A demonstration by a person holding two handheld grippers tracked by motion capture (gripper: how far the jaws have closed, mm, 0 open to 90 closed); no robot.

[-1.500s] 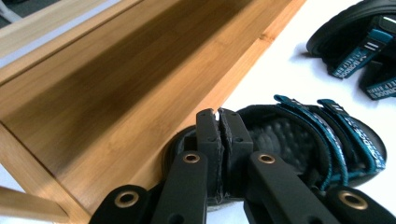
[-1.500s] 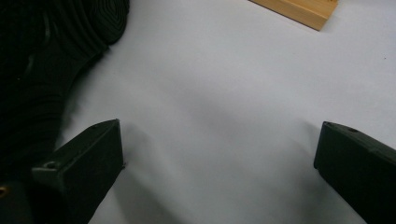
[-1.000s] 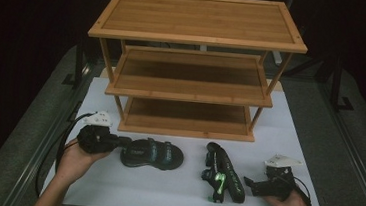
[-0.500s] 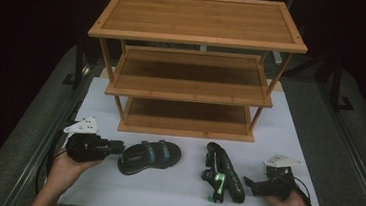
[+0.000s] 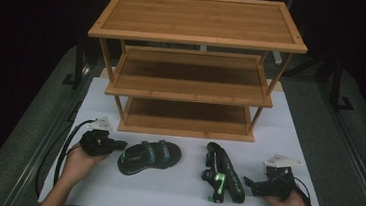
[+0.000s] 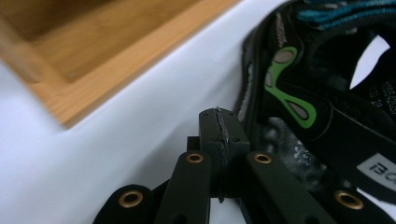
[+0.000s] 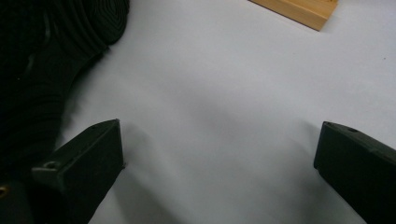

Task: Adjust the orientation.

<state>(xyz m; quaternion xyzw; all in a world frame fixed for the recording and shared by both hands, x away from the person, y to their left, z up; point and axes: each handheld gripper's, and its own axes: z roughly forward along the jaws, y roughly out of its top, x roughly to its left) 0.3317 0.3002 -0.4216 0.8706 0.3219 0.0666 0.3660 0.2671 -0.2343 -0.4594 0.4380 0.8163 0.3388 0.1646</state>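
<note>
With its jaws pressed together on nothing, the left gripper (image 5: 117,144) sits just beside the black green-trimmed sandal (image 5: 150,155), so spreading them should come next.

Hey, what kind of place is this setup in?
Probably a recording studio or lab bench: black surroundings, a white table, a bamboo shoe rack and two sandals laid out like a staged tidying job.

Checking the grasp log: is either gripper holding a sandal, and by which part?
Nothing is held. The left gripper is shut with nothing between its jaws, beside the left sandal; the right gripper is open over bare table.
</note>
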